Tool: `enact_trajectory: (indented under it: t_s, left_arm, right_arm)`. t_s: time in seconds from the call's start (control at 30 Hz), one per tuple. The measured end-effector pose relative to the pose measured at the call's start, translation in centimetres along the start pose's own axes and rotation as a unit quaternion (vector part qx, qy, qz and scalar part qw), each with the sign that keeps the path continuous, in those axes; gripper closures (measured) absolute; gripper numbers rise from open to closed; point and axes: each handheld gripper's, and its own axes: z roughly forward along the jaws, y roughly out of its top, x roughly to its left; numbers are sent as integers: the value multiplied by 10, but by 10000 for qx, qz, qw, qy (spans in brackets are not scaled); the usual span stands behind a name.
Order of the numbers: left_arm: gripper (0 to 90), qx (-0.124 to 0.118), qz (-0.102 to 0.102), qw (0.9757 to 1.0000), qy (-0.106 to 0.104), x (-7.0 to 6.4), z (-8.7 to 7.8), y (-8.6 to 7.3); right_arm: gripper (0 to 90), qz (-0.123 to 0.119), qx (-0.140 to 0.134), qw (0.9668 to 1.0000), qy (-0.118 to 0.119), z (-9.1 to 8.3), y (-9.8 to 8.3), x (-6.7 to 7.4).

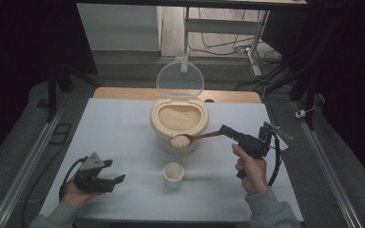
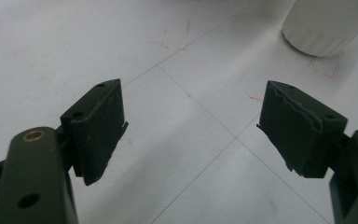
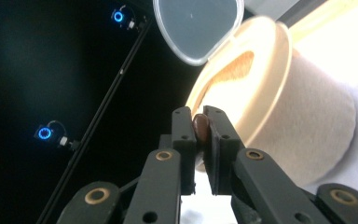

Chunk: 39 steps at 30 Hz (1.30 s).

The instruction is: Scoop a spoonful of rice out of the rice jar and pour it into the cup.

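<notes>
Spoon is loaded: heaped bowl of rice, sitting just past the front rim of the rice container, above the table and short of the cup. Cup stands upright, near side of the container, apart from it.

My right gripper has its jaws clamped tight on the very end of the spoon handle; in the right gripper view the brown handle tip is pinched between the pads. Left gripper rests low at the table's left, jaws standing wide apart, nothing between them, well away from the cup.

Risks as I see them:
- Grip is at the handle's far end, so the loaded bowl has leverage. Handle could pivot in the pads and the bowl could dip, dumping rice on the table.
- Rice is heaped. Any jerk or roll of my wrist on the way to the cup likely sheds grains.
- Cup mouth is small next to the spoon bowl. Tip off-centre and part of the load misses.
- Cup is unbraced. A knock from the spoon could topple it; left gripper isn't holding it.
- Open lid stands behind, not in my path.
</notes>
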Motion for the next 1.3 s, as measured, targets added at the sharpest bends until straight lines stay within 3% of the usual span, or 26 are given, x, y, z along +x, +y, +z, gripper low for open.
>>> enact_trajectory:
  t_s: [0.27, 0.43, 1.03, 1.3]
  left_arm:
    - [220, -5, 0, 10000, -1, 0, 0, 0]
    - [220, -5, 2, 10000, -5, 0, 0, 0]
    - [220, 8, -10, 10000, -2, 1, 0, -1]
    - [220, 11, -1, 10000, -1, 1, 0, -1]
  right_arm:
    - [834, -15, 281, 9996, -64, -1, -17, -10]
    - [834, -149, 462, 9987, -180, 0, -26, -12]
    - [834, -583, 701, 9940, -607, 4, -32, -17]
    - [834, -1170, 670, 9883, -711, 6, -34, -7]
